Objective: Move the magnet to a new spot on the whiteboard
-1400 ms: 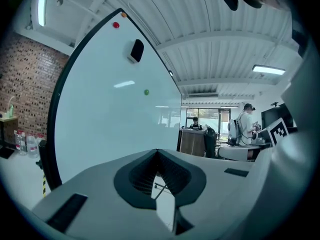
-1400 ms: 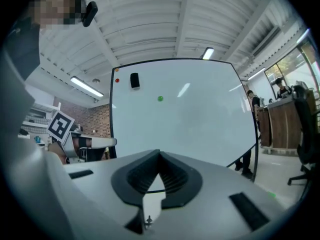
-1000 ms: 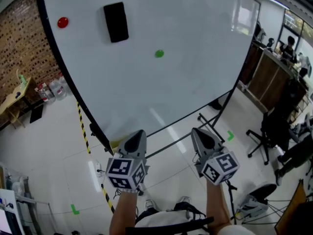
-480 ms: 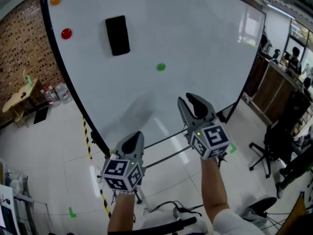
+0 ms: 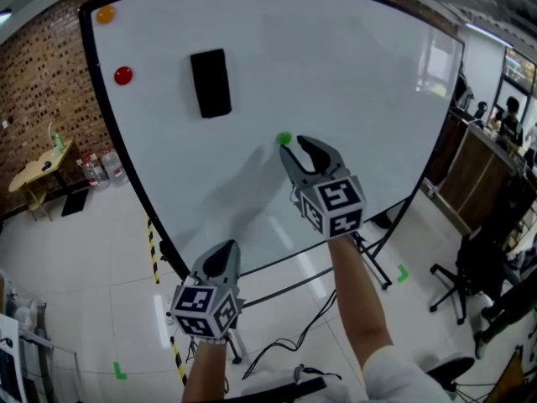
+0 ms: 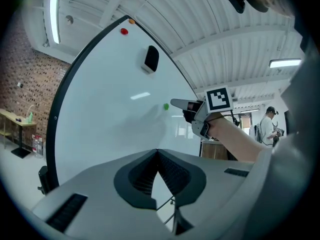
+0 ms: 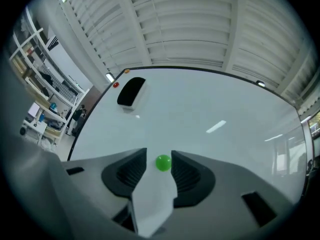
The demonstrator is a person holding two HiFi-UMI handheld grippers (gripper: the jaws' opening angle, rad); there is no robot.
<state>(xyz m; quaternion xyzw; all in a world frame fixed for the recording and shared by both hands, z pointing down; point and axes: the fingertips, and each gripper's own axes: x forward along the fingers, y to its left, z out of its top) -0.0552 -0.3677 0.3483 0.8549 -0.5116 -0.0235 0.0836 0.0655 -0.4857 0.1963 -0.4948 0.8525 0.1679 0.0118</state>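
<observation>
While the glossy round green magnet [image 7: 163,162] sits on the smooth white whiteboard [image 5: 336,74], the right gripper [image 5: 304,149] has ribbed jaws spread either side of it, contact unclear. On the left gripper [image 6: 157,153], the jaws press together.

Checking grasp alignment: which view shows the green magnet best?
Right gripper view: the green magnet sits large, framed between the open jaws. Head view shows it small; left gripper view, a distant dot.

Black eraser [image 5: 211,83] beside red magnet [image 5: 123,75], orange magnet [image 5: 104,13] above
</observation>
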